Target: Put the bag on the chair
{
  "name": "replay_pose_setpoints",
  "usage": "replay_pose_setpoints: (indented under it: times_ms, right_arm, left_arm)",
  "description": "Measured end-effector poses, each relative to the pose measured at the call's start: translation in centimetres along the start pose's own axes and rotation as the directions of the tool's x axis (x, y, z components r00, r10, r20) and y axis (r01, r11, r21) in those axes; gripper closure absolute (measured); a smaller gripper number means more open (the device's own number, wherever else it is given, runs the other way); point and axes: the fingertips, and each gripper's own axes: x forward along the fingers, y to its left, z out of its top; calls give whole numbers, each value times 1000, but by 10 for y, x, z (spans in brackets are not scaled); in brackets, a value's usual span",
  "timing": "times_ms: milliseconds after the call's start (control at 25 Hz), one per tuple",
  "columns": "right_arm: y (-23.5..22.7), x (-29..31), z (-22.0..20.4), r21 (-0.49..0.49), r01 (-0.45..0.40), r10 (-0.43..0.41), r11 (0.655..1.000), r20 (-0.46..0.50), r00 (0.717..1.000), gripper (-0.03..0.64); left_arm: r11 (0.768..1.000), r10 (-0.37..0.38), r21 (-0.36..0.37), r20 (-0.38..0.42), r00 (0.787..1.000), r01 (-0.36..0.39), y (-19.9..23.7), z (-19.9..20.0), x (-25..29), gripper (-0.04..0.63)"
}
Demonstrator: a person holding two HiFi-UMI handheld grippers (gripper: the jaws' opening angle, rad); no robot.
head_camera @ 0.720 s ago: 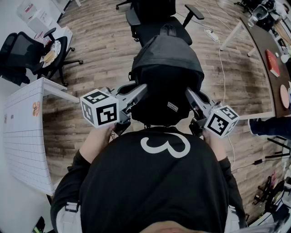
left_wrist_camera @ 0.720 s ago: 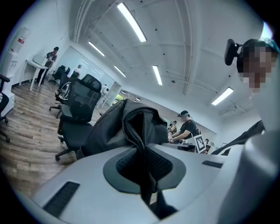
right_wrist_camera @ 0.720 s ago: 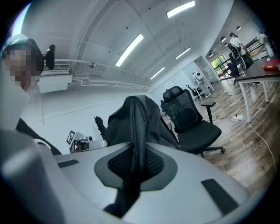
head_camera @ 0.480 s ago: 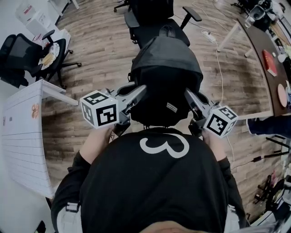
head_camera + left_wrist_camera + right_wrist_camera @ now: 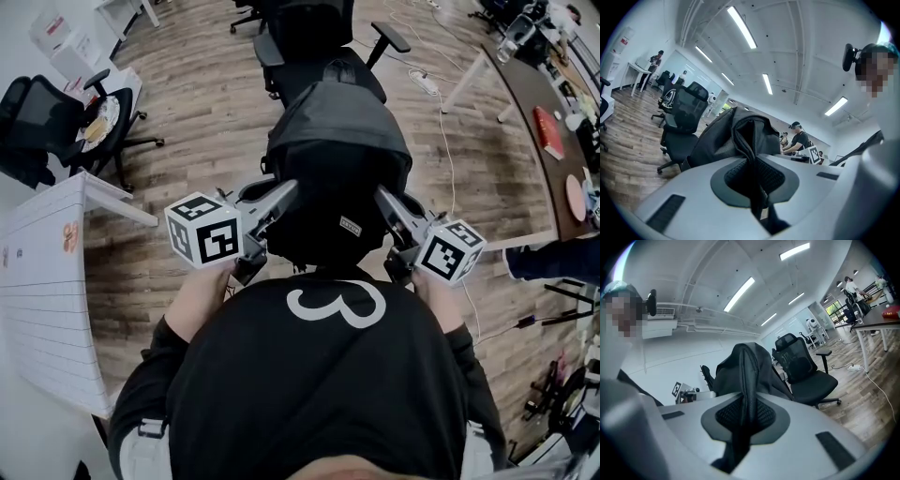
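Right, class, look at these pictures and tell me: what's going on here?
A person carries a black bag with two hand-held grippers. The left gripper and the right gripper are each shut on a fold of the bag's fabric, one on either side, holding it up off the wooden floor. A black office chair stands just beyond the bag, which is not yet on it.

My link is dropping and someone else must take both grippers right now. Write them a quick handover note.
The left gripper is shut on a fold of the bag.
The right gripper is shut on another fold of it.
The bag hangs between them; the chair stands just ahead.
Done: pickup.
Left: bring the bag over the chair, lower it on, open both.
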Motion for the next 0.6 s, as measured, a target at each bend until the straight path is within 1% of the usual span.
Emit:
replay_pose_setpoints:
  times_ms: [320,600]
  right_arm:
    - [-12,12,6,27,-30,31,999,-15,999,574]
    - [-47,35,17,60,-20,21,998,-18,1000,574]
  left_arm:
    - [1000,11,-9,6,1000,-11,14,8,11,561]
    - [999,28,-28,-20,999,-28,40,20,41,561]
